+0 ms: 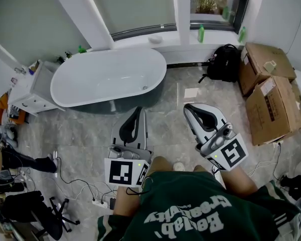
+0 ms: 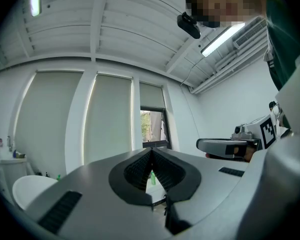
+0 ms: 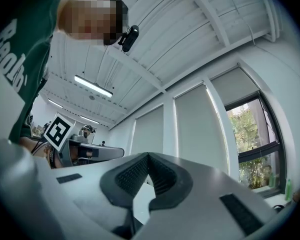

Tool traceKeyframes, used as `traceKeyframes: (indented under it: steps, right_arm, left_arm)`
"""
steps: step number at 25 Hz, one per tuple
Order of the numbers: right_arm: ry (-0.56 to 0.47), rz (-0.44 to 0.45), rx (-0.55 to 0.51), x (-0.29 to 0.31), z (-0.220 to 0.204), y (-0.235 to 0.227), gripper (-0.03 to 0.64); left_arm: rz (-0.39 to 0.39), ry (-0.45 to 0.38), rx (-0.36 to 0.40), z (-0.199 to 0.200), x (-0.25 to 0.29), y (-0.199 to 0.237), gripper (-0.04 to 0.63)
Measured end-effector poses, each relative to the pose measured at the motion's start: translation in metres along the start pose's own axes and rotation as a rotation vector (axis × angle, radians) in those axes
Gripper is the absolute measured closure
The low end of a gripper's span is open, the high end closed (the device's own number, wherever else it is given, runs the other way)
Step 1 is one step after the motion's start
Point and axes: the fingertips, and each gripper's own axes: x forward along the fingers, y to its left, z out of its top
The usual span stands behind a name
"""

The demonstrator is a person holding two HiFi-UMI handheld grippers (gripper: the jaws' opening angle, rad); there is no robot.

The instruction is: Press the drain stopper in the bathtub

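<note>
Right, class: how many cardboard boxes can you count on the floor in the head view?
2. One cardboard box stands right of the black backpack; the second box sits beside it, nearer the camera. More may lie hidden past the picture's right edge.

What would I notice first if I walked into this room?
The big white bathtub under the windows catches the eye first. Nearer, the person holds the left gripper and right gripper side by side, jaws shut and empty. Cardboard boxes sit on the floor at the right.
</note>
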Motion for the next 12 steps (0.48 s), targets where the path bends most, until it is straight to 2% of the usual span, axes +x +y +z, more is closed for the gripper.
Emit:
traceKeyframes:
  steps: [12]
  right_arm:
    - [-0.017,0.018,0.002,0.013,-0.018,-0.01,0.603]
  left_arm:
    - [0.0,0.018,-0.01,-0.02,0.018,0.008,0.586]
